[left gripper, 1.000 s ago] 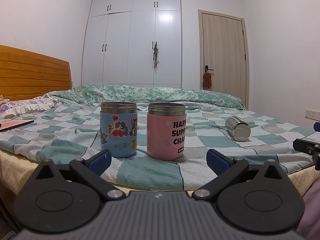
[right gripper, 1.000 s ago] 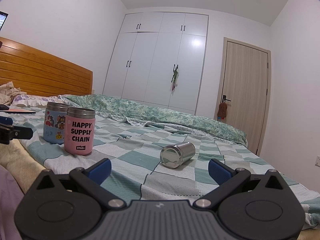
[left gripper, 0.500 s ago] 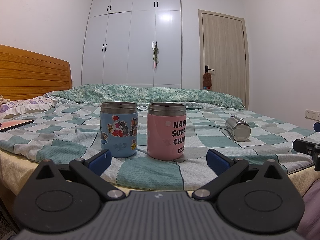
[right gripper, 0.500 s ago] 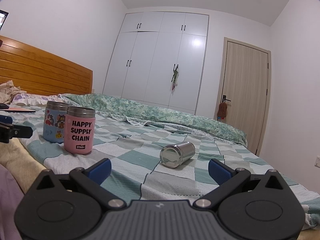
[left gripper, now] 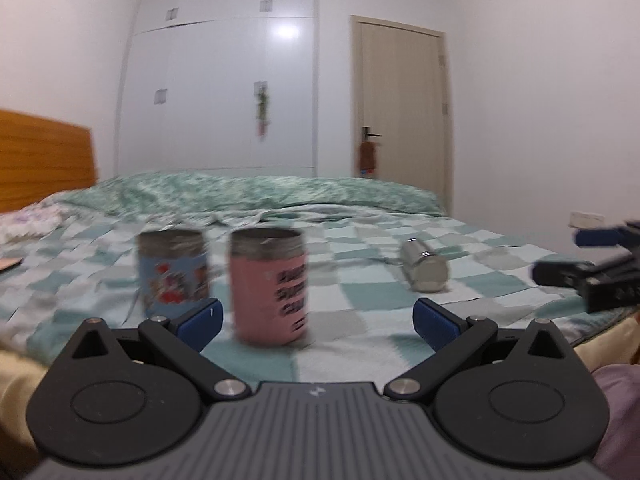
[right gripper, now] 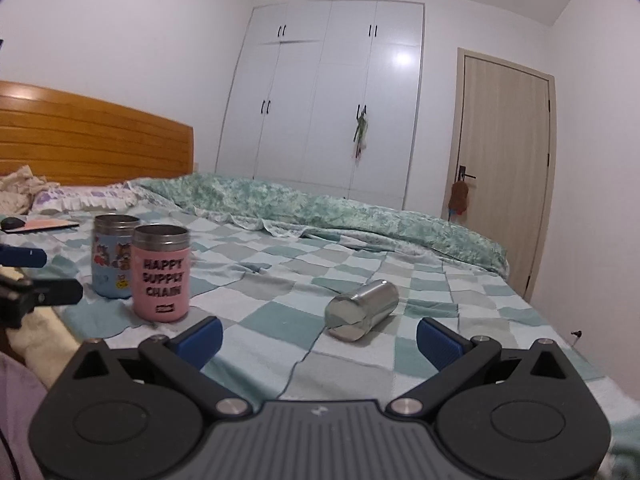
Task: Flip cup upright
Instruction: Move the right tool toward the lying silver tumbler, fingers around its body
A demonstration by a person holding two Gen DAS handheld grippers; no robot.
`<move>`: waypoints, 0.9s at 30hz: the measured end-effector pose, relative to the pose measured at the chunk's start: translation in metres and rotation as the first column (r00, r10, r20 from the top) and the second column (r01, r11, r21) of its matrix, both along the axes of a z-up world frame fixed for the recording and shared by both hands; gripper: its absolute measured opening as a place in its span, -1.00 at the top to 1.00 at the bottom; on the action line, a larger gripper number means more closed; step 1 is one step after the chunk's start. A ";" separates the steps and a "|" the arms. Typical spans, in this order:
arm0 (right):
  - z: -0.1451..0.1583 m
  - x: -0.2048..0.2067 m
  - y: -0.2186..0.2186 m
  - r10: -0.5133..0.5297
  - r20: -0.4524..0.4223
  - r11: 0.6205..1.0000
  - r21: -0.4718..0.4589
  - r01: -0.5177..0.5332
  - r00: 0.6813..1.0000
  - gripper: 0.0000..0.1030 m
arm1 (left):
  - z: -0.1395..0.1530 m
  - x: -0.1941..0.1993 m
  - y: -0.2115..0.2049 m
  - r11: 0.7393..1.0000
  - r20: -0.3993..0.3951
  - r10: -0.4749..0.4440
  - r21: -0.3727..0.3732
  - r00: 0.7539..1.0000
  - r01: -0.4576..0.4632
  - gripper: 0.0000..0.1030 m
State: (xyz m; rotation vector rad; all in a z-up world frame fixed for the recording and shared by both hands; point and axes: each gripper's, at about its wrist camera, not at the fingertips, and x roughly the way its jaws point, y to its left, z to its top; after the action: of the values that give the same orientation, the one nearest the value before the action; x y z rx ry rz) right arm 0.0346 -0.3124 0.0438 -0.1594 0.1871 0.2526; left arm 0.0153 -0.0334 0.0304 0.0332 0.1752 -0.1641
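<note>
A plain steel cup lies on its side on the checked bedspread; it also shows in the left wrist view, to the right. My right gripper is open and empty, a short way in front of the cup. My left gripper is open and empty, close in front of the upright pink cup. The right gripper shows at the right edge of the left wrist view, and the left gripper at the left edge of the right wrist view. The left wrist view is blurred.
An upright blue cartoon cup stands beside the pink "HAPPY SUPPLY CHAIN" cup. A folded green quilt lies across the far side. A wooden headboard is at the left, with a pillow and a flat pad.
Both grippers have risen and moved forward over the bed. The cups sit lower and nearer in both views. The left wrist view has become blurred by motion.
</note>
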 end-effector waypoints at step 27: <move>0.040 0.237 -0.012 -0.135 -0.406 0.991 -0.045 0.127 0.904 -1.00 | 0.010 0.238 -0.074 0.953 -0.190 -0.283 0.055 0.940 0.297 -1.00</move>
State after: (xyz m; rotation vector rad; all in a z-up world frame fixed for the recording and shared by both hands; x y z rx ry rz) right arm 0.2719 -0.3239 0.0841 -0.1088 0.6157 0.1469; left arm 0.2533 -0.1074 0.0400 0.1272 0.3584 -0.4561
